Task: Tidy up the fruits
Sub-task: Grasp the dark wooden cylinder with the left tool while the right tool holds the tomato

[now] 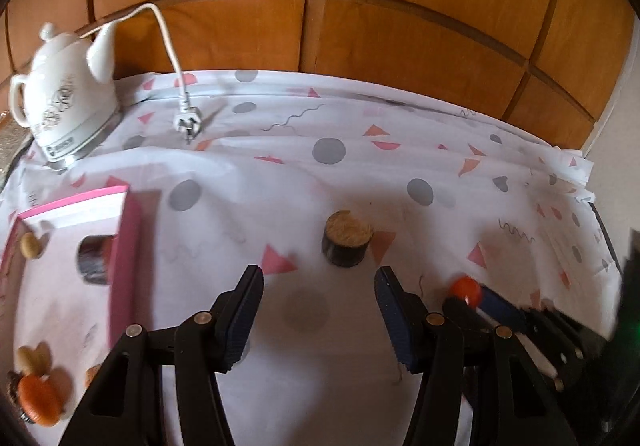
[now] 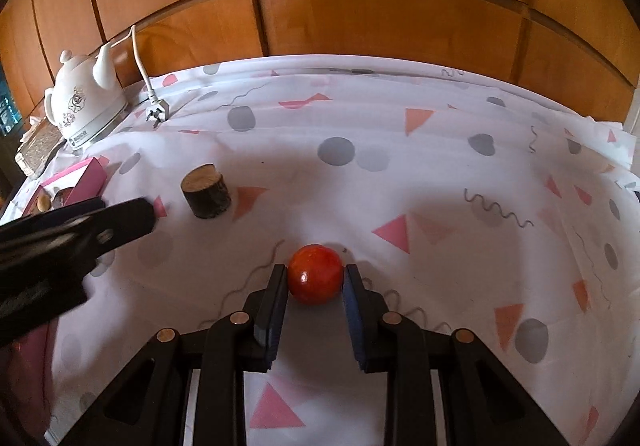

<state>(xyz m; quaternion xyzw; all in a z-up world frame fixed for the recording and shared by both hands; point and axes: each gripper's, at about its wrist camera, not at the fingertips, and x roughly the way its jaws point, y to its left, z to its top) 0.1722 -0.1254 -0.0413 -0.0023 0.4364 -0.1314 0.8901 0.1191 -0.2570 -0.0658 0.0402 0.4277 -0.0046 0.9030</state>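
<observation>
My right claw (image 2: 315, 278) grips the red fruit (image 2: 316, 274) between its pads, low on the patterned cloth (image 2: 440, 174), with bare cloth from twelve to three o'clock up to the wooden panels (image 2: 360, 6). My left claw (image 1: 319, 286) stands half open and empty; the log slice (image 1: 347, 243) sits just beyond at twelve. At nine o'clock the pink box (image 1: 124, 246) holds blurred fruits, cut off by the frame. The kettle (image 1: 68, 98) stands at ten.

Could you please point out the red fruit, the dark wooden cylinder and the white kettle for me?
red fruit (image 2: 316, 274), right wrist view, middle of its front.
dark wooden cylinder (image 2: 202, 176), right wrist view, on its pale top face.
white kettle (image 1: 66, 102), left wrist view, on its patterned body.
</observation>
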